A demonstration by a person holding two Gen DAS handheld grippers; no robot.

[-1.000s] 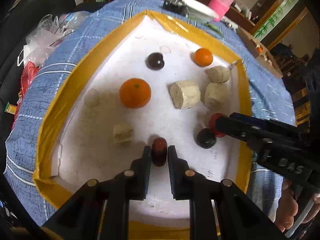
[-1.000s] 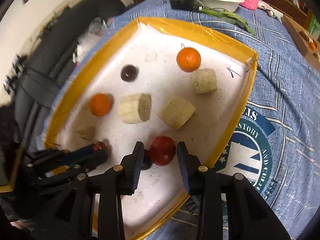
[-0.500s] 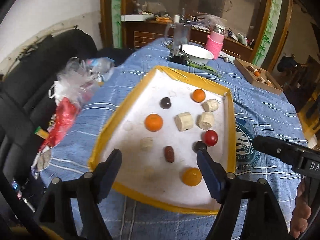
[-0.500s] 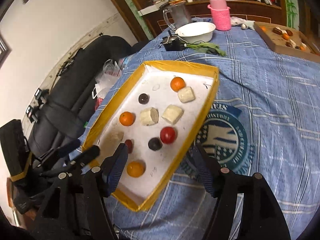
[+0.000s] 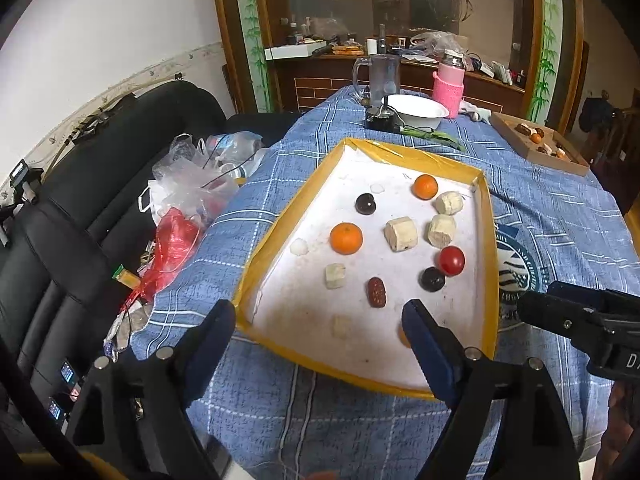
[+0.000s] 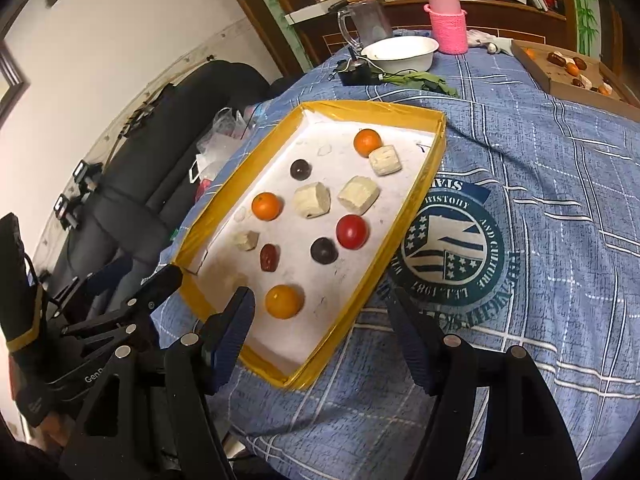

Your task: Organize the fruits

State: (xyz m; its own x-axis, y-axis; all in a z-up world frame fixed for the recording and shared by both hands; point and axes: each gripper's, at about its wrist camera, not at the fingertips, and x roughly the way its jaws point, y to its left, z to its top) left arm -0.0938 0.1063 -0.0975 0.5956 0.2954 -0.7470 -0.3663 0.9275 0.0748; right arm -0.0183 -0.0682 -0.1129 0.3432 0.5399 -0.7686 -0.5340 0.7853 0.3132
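Left gripper [image 5: 316, 320]: fingers spread wide, nothing between them, held above the near edge of the yellow-rimmed tray [image 5: 276, 220]. Right gripper [image 6: 320, 320]: likewise spread wide and empty, raised over the tray's near right corner, with the left gripper's black body showing at lower left of that view.

Just beyond the left fingertips, on the white tray floor: a dark red date [image 5: 376, 292], a pale chunk [image 5: 335, 276] to its left, a dark round fruit [image 5: 432, 279] to its right, touching or nearly touching a red tomato [image 5: 452, 261]. Nearest the right gripper: a yellow-orange fruit [image 6: 284, 301], lying alone by the tray's near end.

Farther in: an orange [image 5: 346, 238], two pale banana-like pieces [image 5: 401, 233] side by side, then another dark fruit [image 5: 365, 203], a smaller orange [image 5: 425, 187] and a third pale piece [image 5: 449, 203] just beside it.

Under the tray: a blue checked tablecloth [image 6: 540, 184]. At the far end of the table: a white bowl [image 5: 416, 111], a pink cup [image 5: 448, 88], a cardboard box [image 6: 568, 68] holding more fruit.
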